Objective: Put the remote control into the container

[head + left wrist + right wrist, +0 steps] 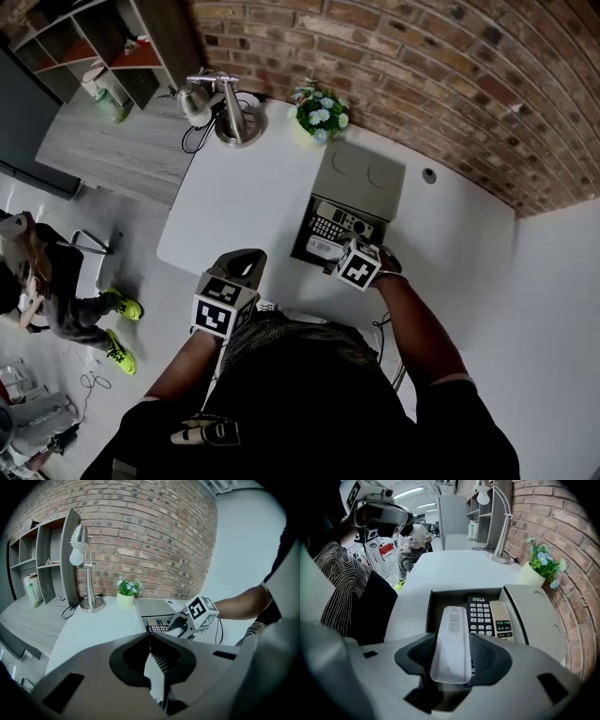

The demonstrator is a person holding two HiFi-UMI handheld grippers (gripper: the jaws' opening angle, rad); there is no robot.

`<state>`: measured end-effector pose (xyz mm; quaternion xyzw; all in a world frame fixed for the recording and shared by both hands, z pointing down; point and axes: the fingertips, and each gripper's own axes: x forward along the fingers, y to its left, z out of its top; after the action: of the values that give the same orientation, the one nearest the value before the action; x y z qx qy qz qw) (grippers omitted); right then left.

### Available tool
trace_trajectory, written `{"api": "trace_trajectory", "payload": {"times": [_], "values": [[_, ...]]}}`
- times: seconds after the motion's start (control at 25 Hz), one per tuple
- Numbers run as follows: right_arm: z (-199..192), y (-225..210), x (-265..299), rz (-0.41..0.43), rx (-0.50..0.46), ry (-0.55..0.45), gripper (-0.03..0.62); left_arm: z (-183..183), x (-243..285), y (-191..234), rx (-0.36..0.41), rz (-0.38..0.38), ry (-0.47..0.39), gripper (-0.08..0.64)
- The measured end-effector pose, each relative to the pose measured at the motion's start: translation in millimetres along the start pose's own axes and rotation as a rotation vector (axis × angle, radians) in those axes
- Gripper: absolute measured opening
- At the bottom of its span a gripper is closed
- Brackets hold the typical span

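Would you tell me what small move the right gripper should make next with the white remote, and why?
Probably ease the right gripper down a little. Its jaws clamp the white remote over the open container, above the free floor left of the black remote and beige remote. Whether it already touches bottom cannot be told.

Probably an office: white desk (244,197), lamp (225,108), shelves (94,42), brick wall (422,75)

Nothing legible: white remote (451,644) carries a block of fine print on its top face, too blurred to read; black remote (480,615) shows a short white word above its keys, unreadable, key legends likewise.
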<state>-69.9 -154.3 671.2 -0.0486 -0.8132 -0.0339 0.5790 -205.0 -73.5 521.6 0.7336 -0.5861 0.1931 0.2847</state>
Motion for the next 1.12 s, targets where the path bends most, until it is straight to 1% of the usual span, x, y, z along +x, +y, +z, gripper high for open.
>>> {"api": "trace_trajectory", "payload": {"times": [0.16, 0.28, 0.36, 0.52, 0.68, 0.76, 0.8, 0.88, 0.96, 1.0, 1.04, 1.12], "values": [[1.2, -2.2, 11.1, -0.001, 0.004, 0.06, 0.23, -6.5, -9.2, 19.3, -0.017, 0.0, -0.009, 0.008], [0.1, -4.2, 16.0, -0.028, -0.04, 0.12, 0.23, -8.8, -12.5, 30.9, -0.017, -0.012, -0.011, 0.008], [-0.7, -4.2, 17.5, -0.045, -0.049, 0.148, 0.23, -9.0, -13.8, 37.0, -0.009, -0.026, -0.013, 0.008], [1.0, -5.1, 10.6, -0.109, -0.004, 0.157, 0.23, -7.4, -15.7, 43.5, 0.017, -0.068, -0.01, 0.008], [6.7, -3.9, -7.3, -0.214, 0.083, 0.099, 0.23, -4.7, -15.1, 41.1, 0.067, -0.124, -0.002, 0.008], [14.2, -5.3, -23.7, -0.293, 0.148, 0.021, 0.23, -1.8, -13.4, 35.6, 0.096, -0.156, -0.003, 0.008], [19.8, -6.9, -35.3, -0.344, 0.19, -0.04, 0.23, -0.4, -12.2, 31.7, 0.11, -0.173, -0.005, 0.008], [32.6, -6.1, -64.0, -0.437, 0.307, -0.2, 0.229, 2.2, -9.8, 21.2, 0.134, -0.211, -0.011, 0.008], [44.9, 2.6, -95.3, -0.48, 0.461, -0.381, 0.217, 6.4, -8.6, 9.0, 0.158, -0.25, -0.021, 0.008], [49.7, 8.7, -110.9, -0.486, 0.543, -0.474, 0.174, 9.9, -8.8, 2.4, 0.172, -0.268, -0.03, 0.008], [53.0, 15.6, -126.0, -0.483, 0.628, -0.566, 0.118, 14.2, -9.2, -4.7, 0.187, -0.284, -0.04, 0.008], [55.5, 31.3, -153.4, -0.444, 0.803, -0.738, 0.009, 22.8, -11.0, -20.6, 0.212, -0.311, -0.066, 0.008]]}}
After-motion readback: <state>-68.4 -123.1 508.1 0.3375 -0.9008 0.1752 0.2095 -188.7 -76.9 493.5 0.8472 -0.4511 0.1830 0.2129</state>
